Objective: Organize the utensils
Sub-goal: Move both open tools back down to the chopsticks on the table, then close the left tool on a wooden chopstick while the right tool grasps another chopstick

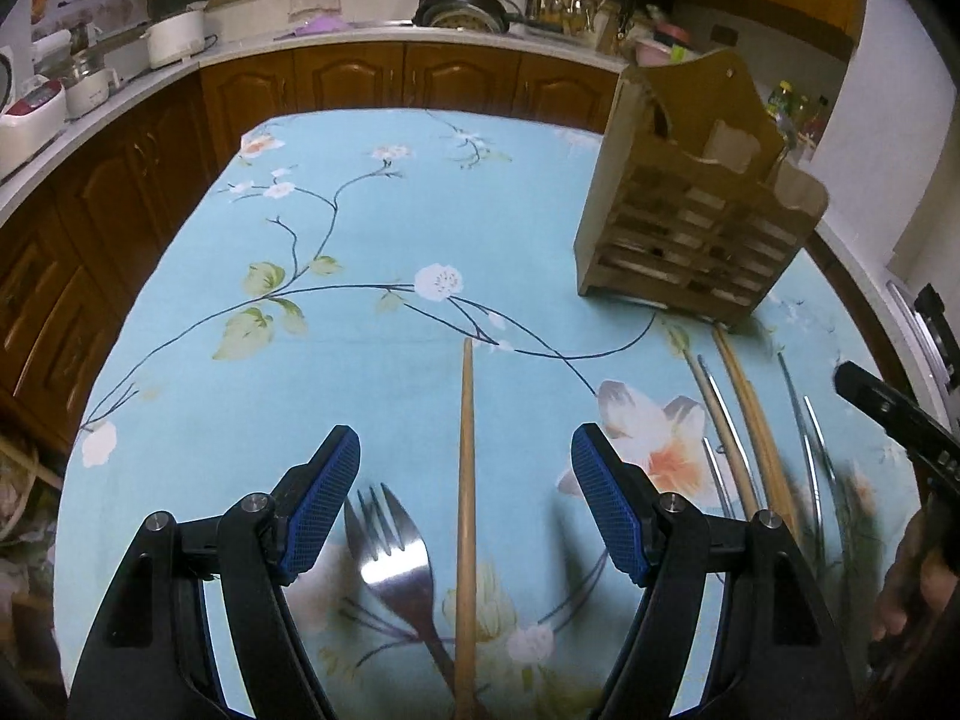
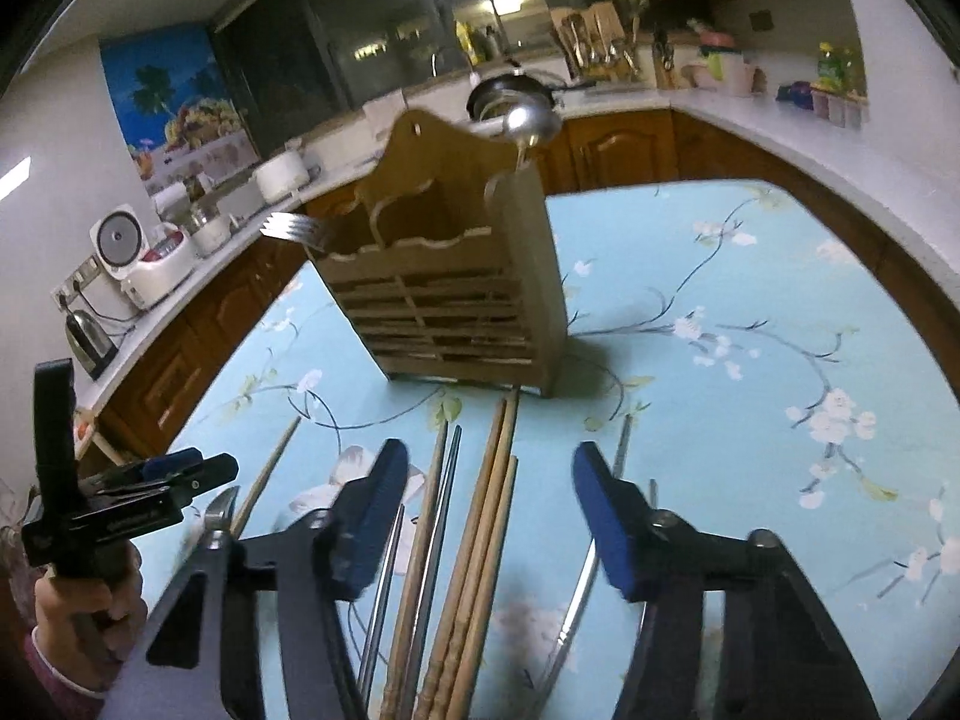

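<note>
A wooden utensil holder [image 1: 696,204] [image 2: 456,282] stands on the table, with a fork [image 2: 294,228] and a spoon [image 2: 528,120] sticking out of it. My left gripper [image 1: 465,450] is open above a single wooden chopstick [image 1: 465,480] and a metal fork [image 1: 396,558] lying on the cloth. My right gripper [image 2: 489,468] is open above a row of wooden chopsticks [image 2: 480,540] and metal chopsticks [image 2: 441,516]; these also show in the left wrist view [image 1: 744,420]. The left gripper appears in the right wrist view [image 2: 150,480], and the right one shows at the left view's edge [image 1: 888,408].
The table wears a blue floral cloth [image 1: 360,240] [image 2: 750,312]. Brown cabinets and a white counter [image 1: 180,60] with rice cookers [image 2: 120,252], a kettle [image 2: 90,336] and a pan [image 1: 462,9] curve around behind it.
</note>
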`<state>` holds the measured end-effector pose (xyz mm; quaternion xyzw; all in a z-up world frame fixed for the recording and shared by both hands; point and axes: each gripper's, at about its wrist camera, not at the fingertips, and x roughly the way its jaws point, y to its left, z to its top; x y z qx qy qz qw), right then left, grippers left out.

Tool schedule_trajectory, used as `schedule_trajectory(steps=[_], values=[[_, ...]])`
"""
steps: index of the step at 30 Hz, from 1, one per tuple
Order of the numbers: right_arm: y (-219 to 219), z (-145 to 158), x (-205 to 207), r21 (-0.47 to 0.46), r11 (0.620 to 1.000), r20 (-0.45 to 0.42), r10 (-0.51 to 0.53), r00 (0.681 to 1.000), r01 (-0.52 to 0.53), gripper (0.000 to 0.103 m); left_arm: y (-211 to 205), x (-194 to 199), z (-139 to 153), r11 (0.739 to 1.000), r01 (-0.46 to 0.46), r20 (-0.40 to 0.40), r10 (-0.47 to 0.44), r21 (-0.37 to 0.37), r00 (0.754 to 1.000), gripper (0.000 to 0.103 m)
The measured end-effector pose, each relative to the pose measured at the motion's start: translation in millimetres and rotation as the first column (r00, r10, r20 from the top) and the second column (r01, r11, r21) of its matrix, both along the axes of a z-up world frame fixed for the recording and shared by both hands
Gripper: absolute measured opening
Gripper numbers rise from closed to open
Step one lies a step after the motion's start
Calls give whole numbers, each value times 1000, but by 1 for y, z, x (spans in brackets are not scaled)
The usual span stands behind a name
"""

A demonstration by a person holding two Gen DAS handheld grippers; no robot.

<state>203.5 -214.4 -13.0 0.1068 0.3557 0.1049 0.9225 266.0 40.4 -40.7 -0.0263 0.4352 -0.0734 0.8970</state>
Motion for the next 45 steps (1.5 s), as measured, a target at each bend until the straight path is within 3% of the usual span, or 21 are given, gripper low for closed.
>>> schedule_trajectory(steps=[6, 14, 18, 20, 22, 24, 38, 45], values=[[11, -16, 30, -27, 1000, -59, -5, 998, 3, 32, -5, 21, -8, 999, 13, -37, -12, 29, 999, 69], [18, -39, 68, -71, 997, -140, -15, 990, 5, 20, -7, 46, -28, 999, 17, -109, -13, 34, 994, 53], [21, -50, 80, -99, 995, -162, -20, 987, 4, 14, -17, 45, -31, 993, 35, -90, -25, 111, 996, 50], [23, -49, 82, -112, 994, -162, -17, 987, -1, 10, -22, 44, -31, 991, 48, -80, -38, 126, 996, 40], [27, -49, 83, -120, 993, -163, -6, 987, -14, 7, -27, 44, -29, 990, 64, -81, -54, 127, 995, 17], [29, -48, 83, -137, 990, -165, -2, 986, -21, 6, -32, 43, -28, 989, 83, -87, -72, 126, 994, 5], [23, -50, 80, -155, 987, -177, 14, 984, -42, 6, -35, 39, -28, 988, 101, -88, -91, 117, 992, 5], [15, -36, 56, -34, 998, -158, 42, 986, -48, 5, -26, 21, -11, 994, 106, -42, -104, 30, 994, 5]])
